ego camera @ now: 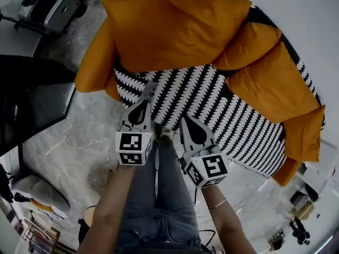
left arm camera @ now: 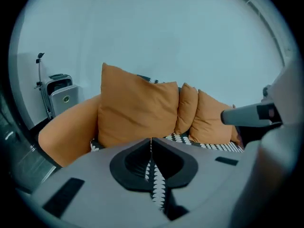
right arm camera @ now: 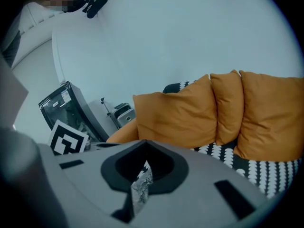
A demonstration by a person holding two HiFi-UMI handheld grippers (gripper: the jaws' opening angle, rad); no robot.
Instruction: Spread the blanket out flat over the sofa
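Note:
The black-and-white patterned blanket (ego camera: 212, 97) lies over the seat of the orange sofa, running up behind the cushions. Both grippers sit at its near edge, in front of the person's legs. My left gripper (ego camera: 148, 90) is shut on that edge, and a strip of patterned fabric (left arm camera: 156, 184) shows pinched between its jaws (left arm camera: 151, 144). Just to its right, my right gripper (ego camera: 184, 121) is shut too, with a crumpled fold of blanket (right arm camera: 141, 186) caught in its jaws (right arm camera: 144, 167). More blanket (right arm camera: 266, 170) covers the seat under the cushions.
A large orange cushion (ego camera: 175, 25) and smaller ones (ego camera: 275, 83) lean along the sofa back, with an orange armrest (ego camera: 95, 62) at the left. A dark cabinet (ego camera: 32, 99) and a grey case (ego camera: 53, 7) stand left of the sofa on a marble floor (ego camera: 79, 142).

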